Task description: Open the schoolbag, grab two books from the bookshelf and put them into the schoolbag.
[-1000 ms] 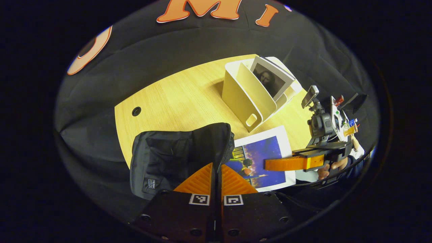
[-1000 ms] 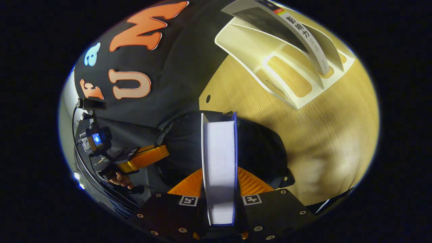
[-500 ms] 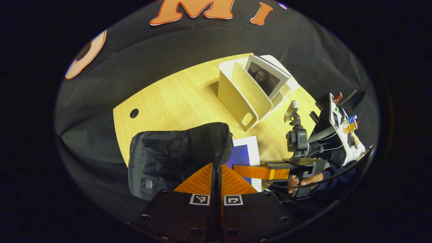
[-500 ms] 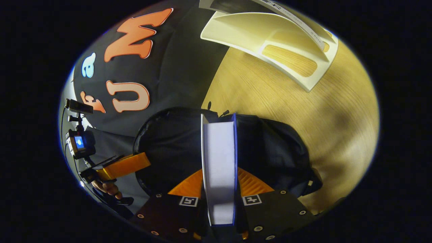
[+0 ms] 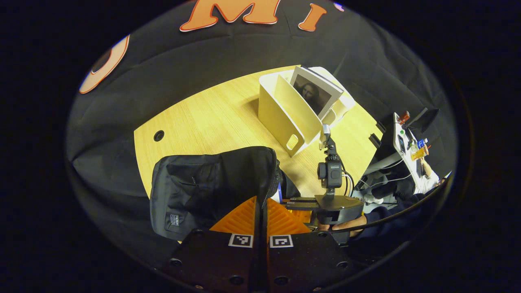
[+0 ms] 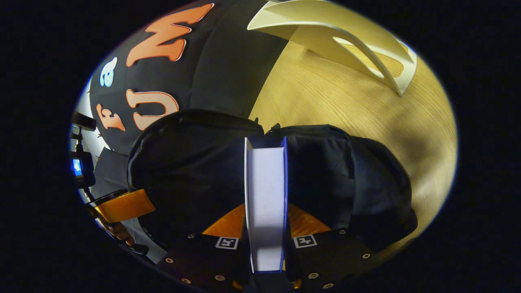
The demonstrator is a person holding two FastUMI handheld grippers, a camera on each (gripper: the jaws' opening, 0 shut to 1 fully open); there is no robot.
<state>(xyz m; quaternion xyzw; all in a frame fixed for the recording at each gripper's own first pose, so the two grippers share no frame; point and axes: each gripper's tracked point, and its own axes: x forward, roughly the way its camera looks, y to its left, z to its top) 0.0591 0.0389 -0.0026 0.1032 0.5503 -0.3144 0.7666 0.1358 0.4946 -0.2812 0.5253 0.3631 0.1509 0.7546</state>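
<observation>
Right gripper, jaws pinching a book, has sunk deeper into the bag; left gripper still pinches its zipper edge.

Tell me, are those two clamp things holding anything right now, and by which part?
The right hand-held gripper clamps a book by its edge, over the open schoolbag. The left hand-held gripper pinches the schoolbag's zipper rim.
</observation>
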